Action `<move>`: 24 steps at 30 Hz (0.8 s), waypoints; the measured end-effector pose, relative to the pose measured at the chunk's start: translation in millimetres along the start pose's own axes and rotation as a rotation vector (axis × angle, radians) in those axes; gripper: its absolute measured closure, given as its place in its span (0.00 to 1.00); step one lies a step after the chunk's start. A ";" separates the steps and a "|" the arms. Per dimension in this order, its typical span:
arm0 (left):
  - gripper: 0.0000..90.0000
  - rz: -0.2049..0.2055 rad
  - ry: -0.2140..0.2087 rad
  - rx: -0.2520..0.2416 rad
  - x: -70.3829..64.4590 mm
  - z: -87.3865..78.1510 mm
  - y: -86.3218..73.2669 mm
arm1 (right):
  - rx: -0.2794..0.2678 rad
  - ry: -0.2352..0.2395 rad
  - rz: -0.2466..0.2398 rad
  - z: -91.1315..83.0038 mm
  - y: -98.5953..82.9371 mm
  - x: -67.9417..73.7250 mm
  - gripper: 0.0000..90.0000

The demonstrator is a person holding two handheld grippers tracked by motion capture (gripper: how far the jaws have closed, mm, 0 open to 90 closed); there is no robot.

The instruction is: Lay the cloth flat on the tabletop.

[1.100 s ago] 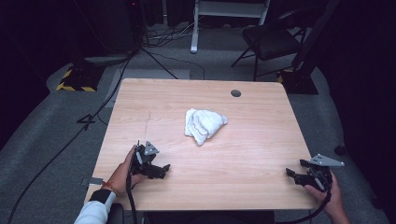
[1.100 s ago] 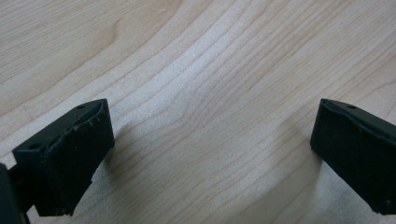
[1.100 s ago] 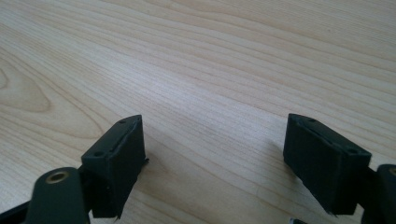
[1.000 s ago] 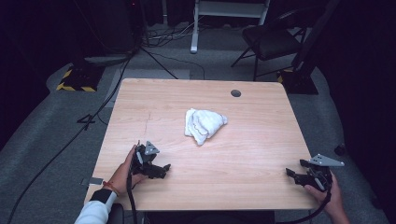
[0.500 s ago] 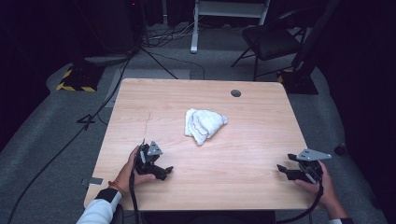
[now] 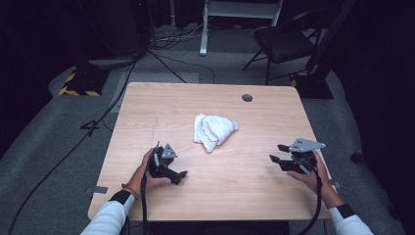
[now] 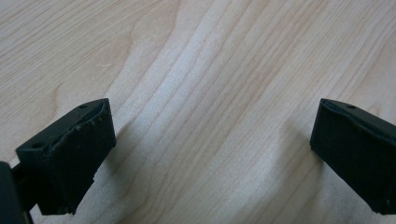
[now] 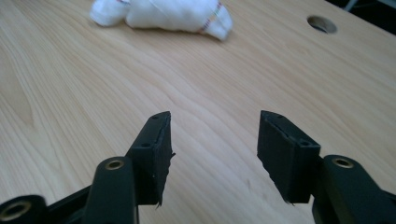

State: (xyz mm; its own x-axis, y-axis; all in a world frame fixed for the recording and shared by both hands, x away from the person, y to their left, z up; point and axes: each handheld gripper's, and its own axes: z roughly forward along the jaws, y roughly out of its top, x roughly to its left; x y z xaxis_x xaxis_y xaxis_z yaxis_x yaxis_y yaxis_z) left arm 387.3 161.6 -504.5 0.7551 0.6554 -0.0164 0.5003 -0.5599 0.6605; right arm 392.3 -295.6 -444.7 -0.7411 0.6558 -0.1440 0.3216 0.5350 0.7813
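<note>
Over bare table (image 7: 224, 70), jaws apart.

I note a light wooden table (image 6: 147, 122) with visible grain, lit evenly from above, with a round cable hole (image 6: 247, 98) in its top on the far side from the right gripper (image 6: 280, 153). Grey carpet (image 6: 54, 147) covers the floor around it. Beyond the table, well ahead of the left gripper (image 6: 182, 175), a yellow-and-black striped block (image 6: 77, 84) sits at the edge of the lit area, and black cables (image 6: 181, 36) run across the floor toward it. A black chair (image 6: 284, 44) stands far ahead of the right gripper, beside a white stand (image 6: 240, 12). The surrounding room is dark; I cannot make out walls
</note>
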 end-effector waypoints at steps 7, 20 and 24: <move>0.00 -0.009 0.005 -0.003 4.8 7.8 8.8 | -0.021 0.070 -0.059 41.5 34.7 26.2 0.55; 0.00 -0.005 0.005 0.000 12.4 14.1 16.7 | -0.019 0.155 -0.154 95.0 69.1 63.0 0.56; 0.00 0.001 0.000 -0.001 16.2 17.5 20.6 | -0.014 0.174 -0.177 111.9 79.5 77.9 0.56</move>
State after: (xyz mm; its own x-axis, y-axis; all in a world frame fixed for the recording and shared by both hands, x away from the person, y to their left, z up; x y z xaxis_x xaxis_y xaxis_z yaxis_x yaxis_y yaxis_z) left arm 417.2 151.8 -504.3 0.7555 0.6550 -0.0156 0.4993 -0.5602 0.6610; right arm 426.1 -142.3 -461.8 -0.8760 0.4500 -0.1738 0.1701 0.6252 0.7617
